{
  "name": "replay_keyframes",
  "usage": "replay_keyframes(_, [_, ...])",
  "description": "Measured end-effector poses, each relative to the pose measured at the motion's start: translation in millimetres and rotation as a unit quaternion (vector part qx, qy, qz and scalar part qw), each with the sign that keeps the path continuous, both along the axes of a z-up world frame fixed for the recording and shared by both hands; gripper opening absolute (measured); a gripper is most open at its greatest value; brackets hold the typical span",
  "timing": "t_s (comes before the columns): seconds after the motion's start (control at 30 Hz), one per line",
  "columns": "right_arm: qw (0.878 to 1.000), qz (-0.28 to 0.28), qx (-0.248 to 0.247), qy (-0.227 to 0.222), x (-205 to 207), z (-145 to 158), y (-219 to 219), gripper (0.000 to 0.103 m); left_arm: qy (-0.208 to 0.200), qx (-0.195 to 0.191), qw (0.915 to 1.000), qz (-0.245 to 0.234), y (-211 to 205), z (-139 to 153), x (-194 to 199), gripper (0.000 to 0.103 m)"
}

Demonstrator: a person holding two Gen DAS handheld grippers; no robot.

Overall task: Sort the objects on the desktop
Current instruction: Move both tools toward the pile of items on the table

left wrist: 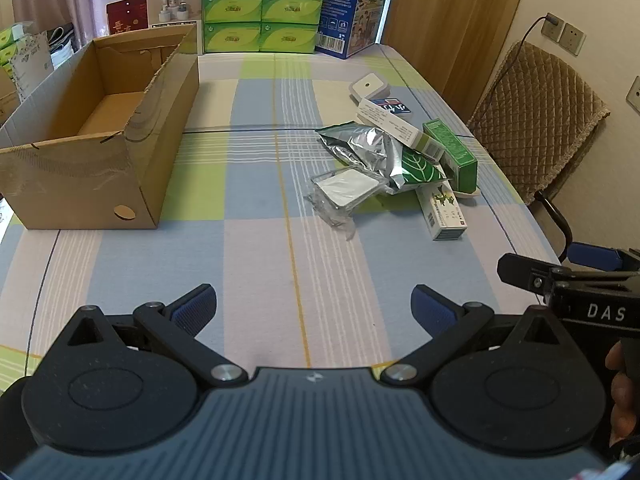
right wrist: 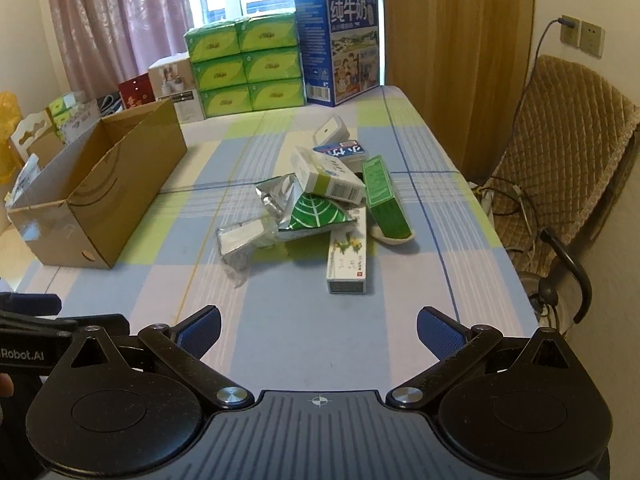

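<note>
Both grippers hovered low over the bench [left wrist: 256, 264], the left gripper [left wrist: 314, 310] and the right gripper [right wrist: 319, 332] each with fingers wide apart and holding nothing. The pile [left wrist: 400, 156] of small boxes and pouches lay right of centre; the empty carton [left wrist: 92, 132] stood at upper left.

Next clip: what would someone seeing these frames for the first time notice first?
A jumbled pile of small packages sits right of centre on the checked tablecloth, a foil pouch with a green leaf print the most eye-catching piece. To its left stands an open cardboard box, with nothing visible inside. Both the left gripper and right gripper are open, short of the pile, holding nothing.
</note>
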State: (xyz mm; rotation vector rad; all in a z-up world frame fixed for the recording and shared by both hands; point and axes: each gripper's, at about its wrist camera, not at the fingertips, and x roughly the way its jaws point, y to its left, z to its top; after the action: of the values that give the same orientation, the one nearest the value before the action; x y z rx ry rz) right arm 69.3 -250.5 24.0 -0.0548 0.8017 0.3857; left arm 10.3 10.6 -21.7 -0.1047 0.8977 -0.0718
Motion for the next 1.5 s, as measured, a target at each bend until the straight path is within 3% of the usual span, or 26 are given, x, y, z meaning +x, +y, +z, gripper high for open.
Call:
replay_keyframes(0.63, [0.999,-0.025,0.018,0.013,8,-4,-9,0.101,0.008,0.0,1.0,-0.005,0,0,5,0.102])
replay_keyframes(0.97, [0.998,-0.051,0.017,0.017,13,-11,-14,0.101,-0.015,-0.001,0.9997,-0.021,1,-1,11,0.102])
replay_keyframes(1.07, [0.999,-0.029,0.03,0.01,14,-12,-12,0.101,-0.022,0.001,0.9991,-0.036,1,-1,19,0.102])
replay_keyframes(1.2, [1.0,0.005,0.009,-0.005,17,-13,1,0.101,-0.031,-0.004,0.9984,-0.046,5,-3,32,0.102])
replay_keyframes(1.4, [0.999,-0.009,0.017,0.041,38,-24,4,0.101,-0.021,0.019,0.9976,-0.064,7,-11,50,0.102])
replay_keyframes(1.5, [0.999,-0.008,0.017,0.042,45,-29,5,0.101,-0.007,0.024,0.9971,-0.072,8,-18,58,0.102])
